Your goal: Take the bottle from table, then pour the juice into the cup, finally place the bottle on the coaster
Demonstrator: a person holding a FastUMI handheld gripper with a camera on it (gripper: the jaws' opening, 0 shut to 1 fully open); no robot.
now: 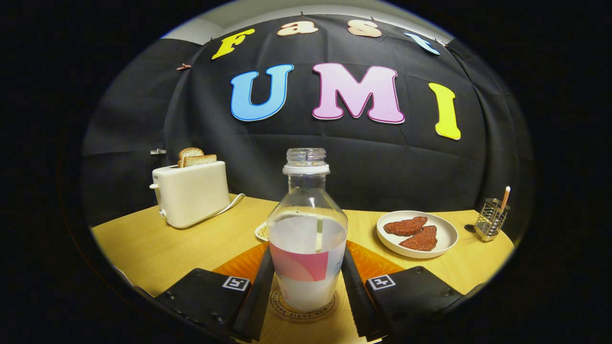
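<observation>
A clear uncapped bottle, partly filled with a pale liquid and wearing a pink and white label, stands upright on a round printed coaster on the wooden table. My gripper has one finger on each side of the bottle's lower body. Both fingers lie against its sides, so it is shut on the bottle. The bottle hides whatever lies straight behind it.
An orange mat lies under and behind the coaster. A small white dish peeks out left of the bottle. A white toaster with bread stands back left. Back right are a white plate with two reddish slices and a wire holder.
</observation>
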